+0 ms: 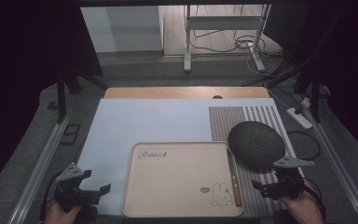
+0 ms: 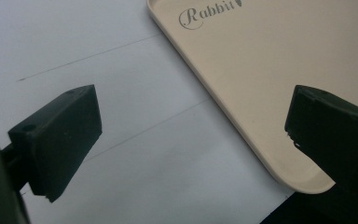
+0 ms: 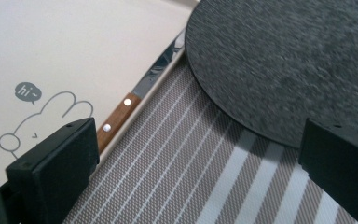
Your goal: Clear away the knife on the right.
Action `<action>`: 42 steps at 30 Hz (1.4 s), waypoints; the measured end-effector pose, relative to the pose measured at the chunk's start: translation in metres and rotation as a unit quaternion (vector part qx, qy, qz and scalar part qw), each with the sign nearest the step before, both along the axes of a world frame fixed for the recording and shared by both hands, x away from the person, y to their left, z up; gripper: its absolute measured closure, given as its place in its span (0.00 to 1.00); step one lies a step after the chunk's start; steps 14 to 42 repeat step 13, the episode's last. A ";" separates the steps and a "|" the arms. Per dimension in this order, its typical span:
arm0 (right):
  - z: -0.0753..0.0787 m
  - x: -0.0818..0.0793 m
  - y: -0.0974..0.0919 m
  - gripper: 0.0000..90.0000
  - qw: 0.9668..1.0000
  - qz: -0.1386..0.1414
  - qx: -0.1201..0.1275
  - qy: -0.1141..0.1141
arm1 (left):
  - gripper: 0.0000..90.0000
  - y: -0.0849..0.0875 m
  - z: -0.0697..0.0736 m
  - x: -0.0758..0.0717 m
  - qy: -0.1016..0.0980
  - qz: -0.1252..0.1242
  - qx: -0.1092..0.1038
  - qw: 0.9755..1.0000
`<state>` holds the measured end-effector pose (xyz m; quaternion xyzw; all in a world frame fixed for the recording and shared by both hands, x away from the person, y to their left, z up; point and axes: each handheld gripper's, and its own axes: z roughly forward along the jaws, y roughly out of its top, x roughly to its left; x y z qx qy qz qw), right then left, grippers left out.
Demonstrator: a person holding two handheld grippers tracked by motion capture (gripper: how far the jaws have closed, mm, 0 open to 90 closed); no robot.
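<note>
I hold my left gripper [image 1: 94,183] with jaws spread wide and empty, just off the left edge of the cream tray [image 1: 168,196]. My right gripper [image 1: 265,183] is spread too, gripping nothing, over the striped mat [image 1: 256,121]. The knife [image 1: 234,177] lies just left of it, along the tray's right rim; the dark round plate [image 1: 256,144] sits right ahead of it.
</note>
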<state>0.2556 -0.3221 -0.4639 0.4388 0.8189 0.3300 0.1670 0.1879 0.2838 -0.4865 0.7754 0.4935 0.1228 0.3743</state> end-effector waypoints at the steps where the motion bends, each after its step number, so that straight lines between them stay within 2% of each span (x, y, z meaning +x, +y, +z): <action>1: 0.000 -0.001 -0.002 0.00 1.000 -0.003 0.001 0.001 | 0.04 0.000 0.000 0.000 0.000 0.000 -0.001 1.000; 4: 0.001 -0.004 -0.006 0.00 1.000 -0.012 0.009 -0.004 | 0.04 0.001 0.000 0.000 0.001 0.000 -0.001 1.000; 10: 0.002 -0.009 -0.012 0.00 1.000 -0.025 0.008 -0.002 | 0.04 0.001 0.000 0.000 0.001 0.001 -0.002 1.000; 42: 0.002 -0.010 -0.012 0.00 1.000 -0.025 0.007 -0.003 | 0.04 0.000 0.000 0.001 0.002 0.000 -0.002 1.000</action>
